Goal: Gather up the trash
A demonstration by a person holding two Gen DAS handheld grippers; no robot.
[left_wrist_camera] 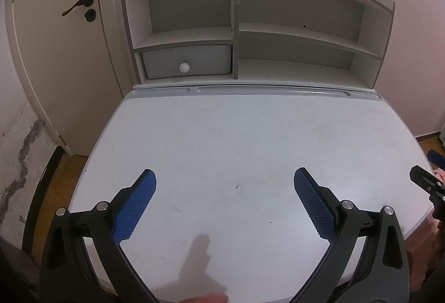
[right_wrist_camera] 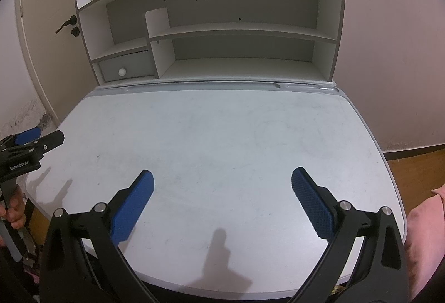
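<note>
Both grippers wide open and empty over a tabletop with no trash in sight.

The left gripper [left_wrist_camera: 224, 203] and right gripper [right_wrist_camera: 222, 203] hover spread over the pale tabletop [left_wrist_camera: 250, 136]; no trash shows in either view, so it likely lies out of frame. Risk: a blind sweep could knock the grippers together or strike the shelf unit [right_wrist_camera: 236, 33] behind. A door [left_wrist_camera: 55, 52] stands left, with wooden floor below.

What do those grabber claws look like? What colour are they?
Each gripper is a black frame with two fingers. The left gripper has blue pads with a bumpy grid texture and round silver bolts at the joints. The right gripper looks the same. From the side, the left one shows white lettering reading GenRobot.AI. No cables show.
</note>
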